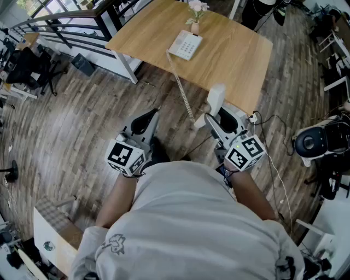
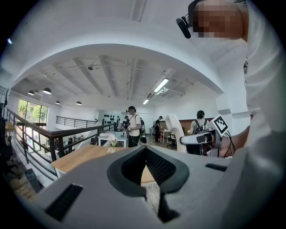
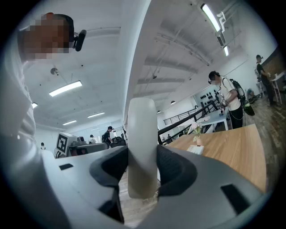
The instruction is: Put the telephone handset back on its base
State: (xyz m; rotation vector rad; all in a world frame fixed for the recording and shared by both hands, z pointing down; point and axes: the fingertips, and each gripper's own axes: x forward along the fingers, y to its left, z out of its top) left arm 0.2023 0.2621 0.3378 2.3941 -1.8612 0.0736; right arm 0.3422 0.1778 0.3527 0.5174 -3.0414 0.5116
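Item, nearest: left tongs (image 1: pixel 156 111), held low over the wooden floor (image 1: pixel 82 109) on my left, tips drawn together with nothing between them; no part in the job at present. Item, beside it on the right: right tongs (image 1: pixel 214 121), clamped across the white telephone handset (image 1: pixel 216 99). In the right gripper view both dark pads press on the handset's flanks and it stands roughly upright between them, one end rising well above the tongs. Location of the handset: in the air at the near edge of the desk (image 1: pixel 235 60), not resting on anything. Item, running away from it: the coiled cord (image 1: pixel 183 93), stretched from near the handset across the desk top to the base. Item, farther off: the telephone base (image 1: pixel 185 45), keypad up, lying toward the far side of the desk and well apart from the handset; its cradle looks empty as far as I can tell. Item, farthest: a small vase of flowers (image 1: pixel 196 15) just beyond the base. Status, as judged: pick-up done, grip appears firm. Outstanding: carry the handset forward and a little left over the desk to the base, turn it to lie along the cradle, lower it until seated, then open the right tongs and draw clear of the vase.
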